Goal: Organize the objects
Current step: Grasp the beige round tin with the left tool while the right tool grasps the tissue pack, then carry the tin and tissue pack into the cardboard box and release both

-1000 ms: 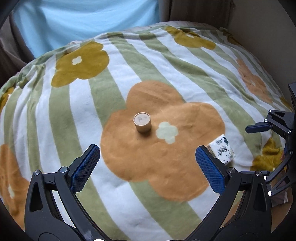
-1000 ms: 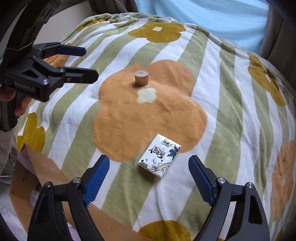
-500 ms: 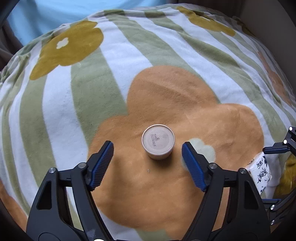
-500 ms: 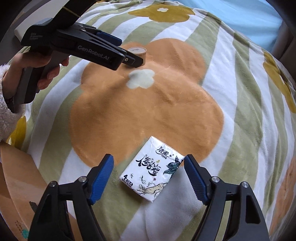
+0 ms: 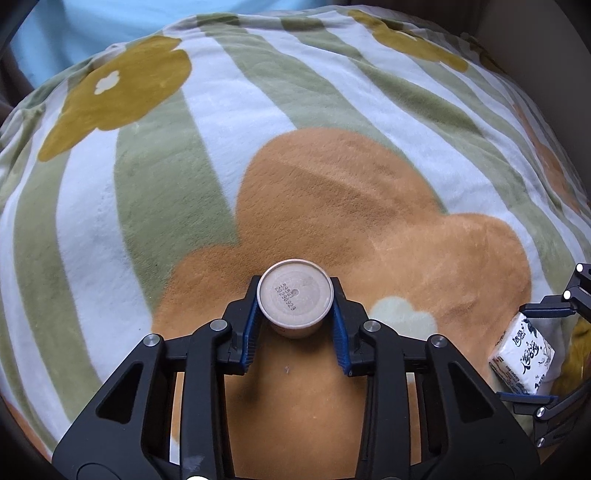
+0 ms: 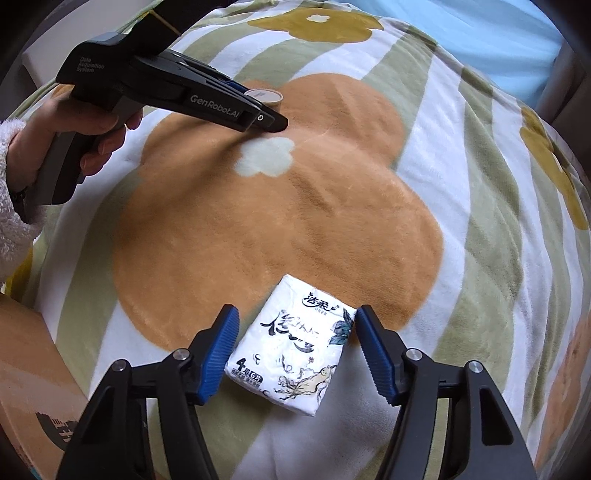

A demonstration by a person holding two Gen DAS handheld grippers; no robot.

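Note:
A small tan round cup (image 5: 294, 300) stands on the flowered blanket (image 5: 332, 206). My left gripper (image 5: 294, 301) is shut on the cup, its blue pads pressed against both sides. The cup's rim also shows in the right wrist view (image 6: 266, 95) behind the left gripper's body. A white tissue pack (image 6: 295, 350) with ink drawings lies on the blanket. My right gripper (image 6: 295, 341) straddles the pack; the right pad is at its corner, and a gap remains at the left pad. The pack also shows in the left wrist view (image 5: 522, 356).
A brown cardboard box (image 6: 26, 369) stands off the blanket's edge at the lower left of the right wrist view. A light blue sheet (image 5: 110, 22) lies beyond the blanket. A hand in a white fleece sleeve (image 6: 11, 192) holds the left gripper.
My left gripper moved forward to the cup and closed on it. My right gripper moved forward and down over the tissue pack and its jaws narrowed around it.

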